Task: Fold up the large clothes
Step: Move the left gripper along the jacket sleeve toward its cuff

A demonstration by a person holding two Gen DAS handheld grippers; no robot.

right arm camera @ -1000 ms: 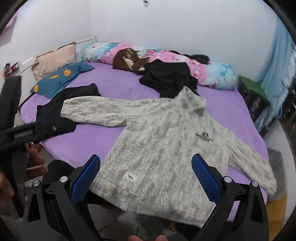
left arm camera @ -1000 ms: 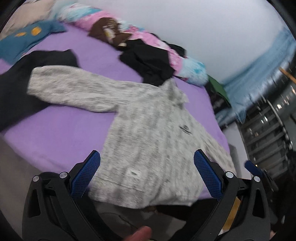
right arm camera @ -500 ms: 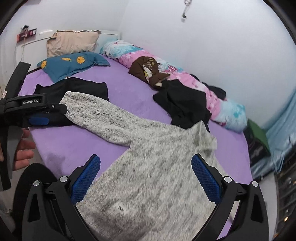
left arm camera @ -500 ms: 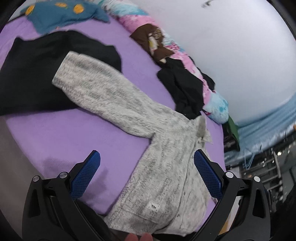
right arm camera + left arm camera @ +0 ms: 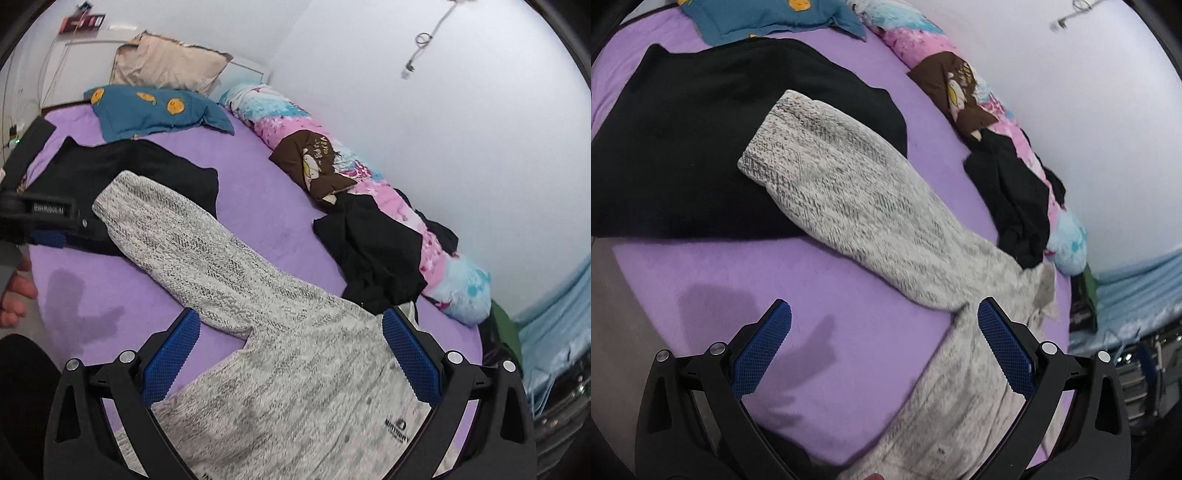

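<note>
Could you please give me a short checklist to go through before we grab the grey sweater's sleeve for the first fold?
1. Left tool open and empty: ok, jaws spread wide, nothing between them.
2. Right tool open and empty: ok, it hovers over the sweater body.
3. Grey sweater lying front up: ok, the chest logo shows.
4. Sleeve stretched out flat: ok, but its cuff end overlaps the black garment, so lifting may drag that along.
5. Other sleeve laid out: cannot tell, it is out of view.
6. Bare purple bedsheet beside the body for folding: ok.
</note>
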